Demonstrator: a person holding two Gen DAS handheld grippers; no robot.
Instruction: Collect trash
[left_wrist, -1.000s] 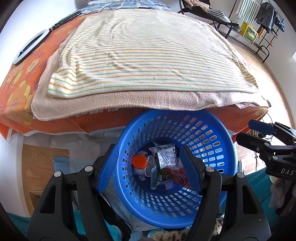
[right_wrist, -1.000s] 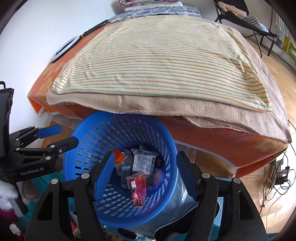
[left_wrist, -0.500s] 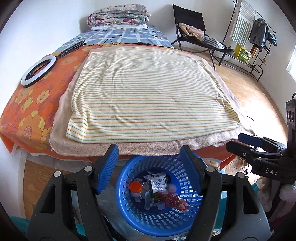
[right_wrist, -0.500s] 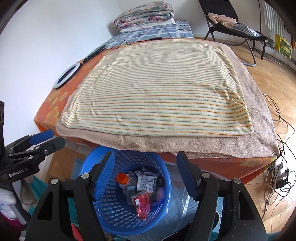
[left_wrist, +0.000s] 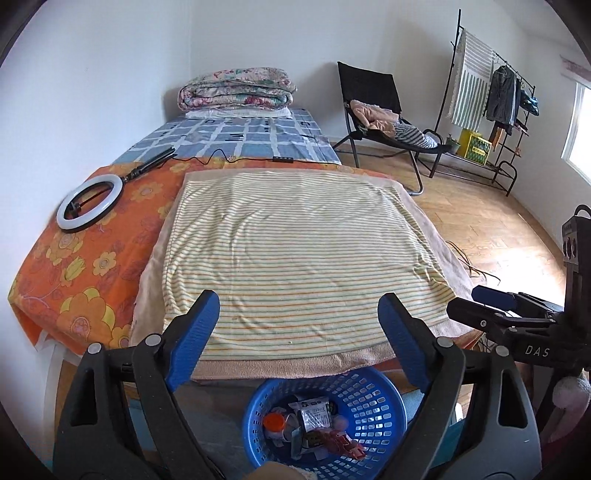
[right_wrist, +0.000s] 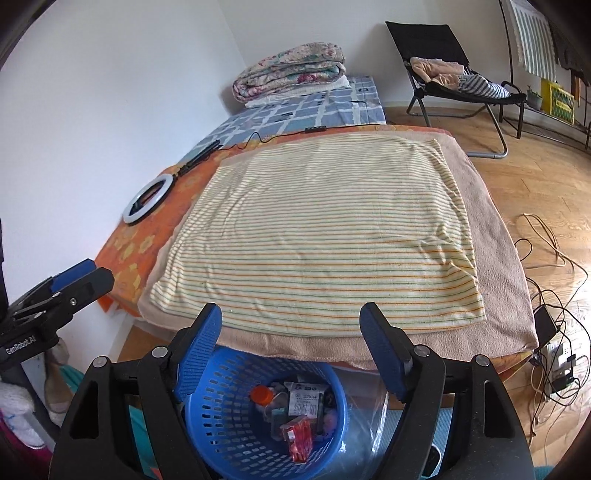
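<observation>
Trash (right_wrist: 295, 413) sits nearest, heaped in the blue basket (left_wrist: 384, 402) on the floor just under the bed's foot — a white packet, a red wrapper, an orange-capped bottle. All look light and crinkly; wrappers probably pinch best at an edge, the bottle across its body. Left gripper (left_wrist: 299, 317) and right gripper (right_wrist: 291, 326) both hover with jaws spread wide, holding nothing. Beyond, the striped blanket (left_wrist: 295, 251) — no litter visible on it.
</observation>
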